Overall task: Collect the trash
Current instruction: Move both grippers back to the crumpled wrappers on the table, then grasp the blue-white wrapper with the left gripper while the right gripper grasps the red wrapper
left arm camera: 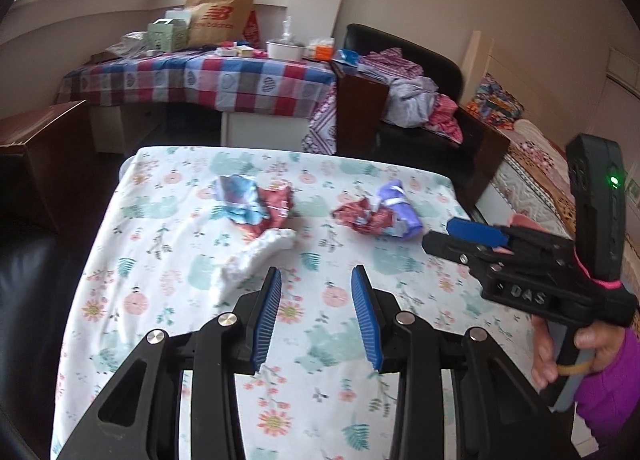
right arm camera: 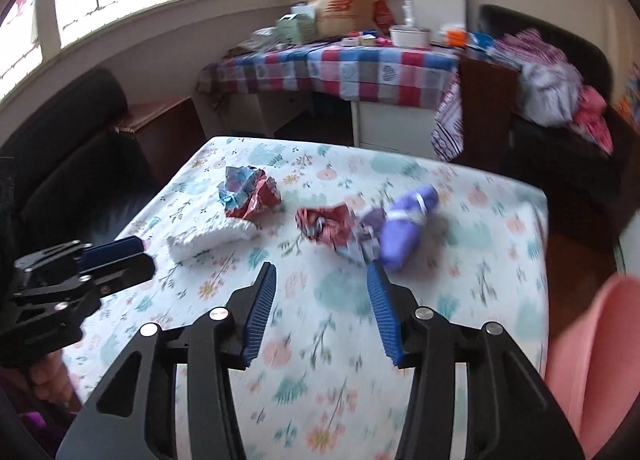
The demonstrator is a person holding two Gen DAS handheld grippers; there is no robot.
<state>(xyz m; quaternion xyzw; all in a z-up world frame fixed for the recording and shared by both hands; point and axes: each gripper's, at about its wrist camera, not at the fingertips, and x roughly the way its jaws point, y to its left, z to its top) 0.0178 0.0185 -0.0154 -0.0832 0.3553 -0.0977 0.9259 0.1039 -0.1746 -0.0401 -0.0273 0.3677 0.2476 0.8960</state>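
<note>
Evidently light and springy, the crumpled red wrapper (right arm camera: pixel 326 222) should crush easily; pinch its bunched middle. Both the left gripper (left arm camera: pixel 316 280) and right gripper (right arm camera: pixel 320 274) hang spread wide, empty.

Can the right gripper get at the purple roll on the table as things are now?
Probably yes. The right gripper is open and empty, and the purple roll lies just ahead of its right finger. Only a crumpled red wrapper touches the roll's left side; nothing covers it.

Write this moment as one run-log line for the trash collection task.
left gripper: open, empty | right gripper: open, empty | on floral cloth: white tissue wad, two crumpled wrappers, purple roll | none collected
</note>
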